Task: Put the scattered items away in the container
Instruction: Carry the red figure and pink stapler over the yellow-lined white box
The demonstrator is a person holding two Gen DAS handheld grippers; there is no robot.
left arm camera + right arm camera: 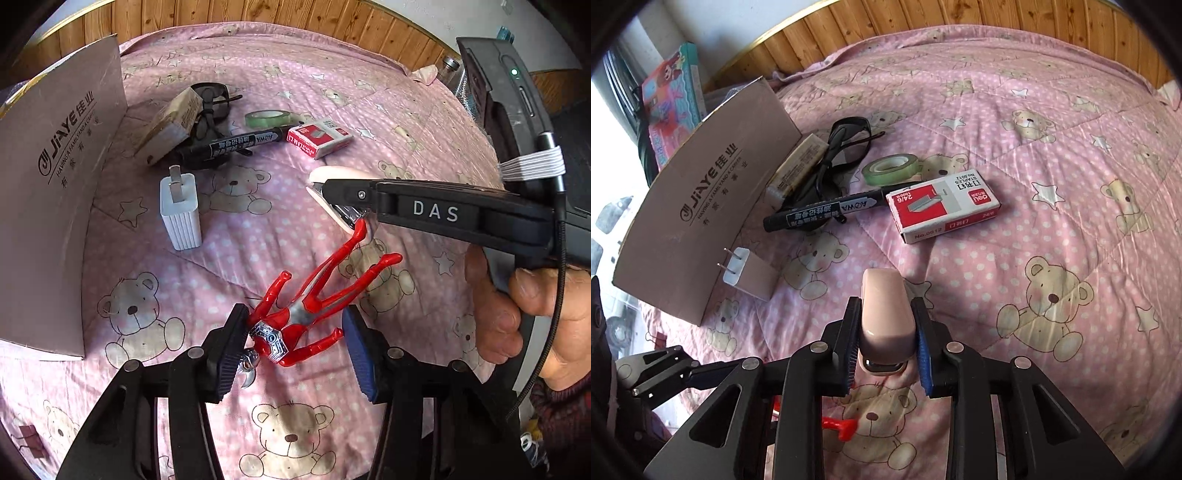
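Observation:
A red and silver toy figure (295,321) lies on the pink quilt. My left gripper (295,312) stands open around its torso, with the left pad (232,350) against its head and arm. Just beyond it, my right gripper (885,306) is shut on a pink stapler (884,317), held a little above the bed; one finger (369,194) hides most of the stapler (332,173). The cardboard box (55,184) (701,206) stands at the left. A white charger plug (180,212) (746,277) sits beside its wall.
Further back lie a black marker (827,212), a red staples box (945,203), a green tape roll (890,168), black glasses (846,147) and a beige carton (798,166). A hand (517,314) grips the right handle. A wooden headboard (886,26) bounds the bed.

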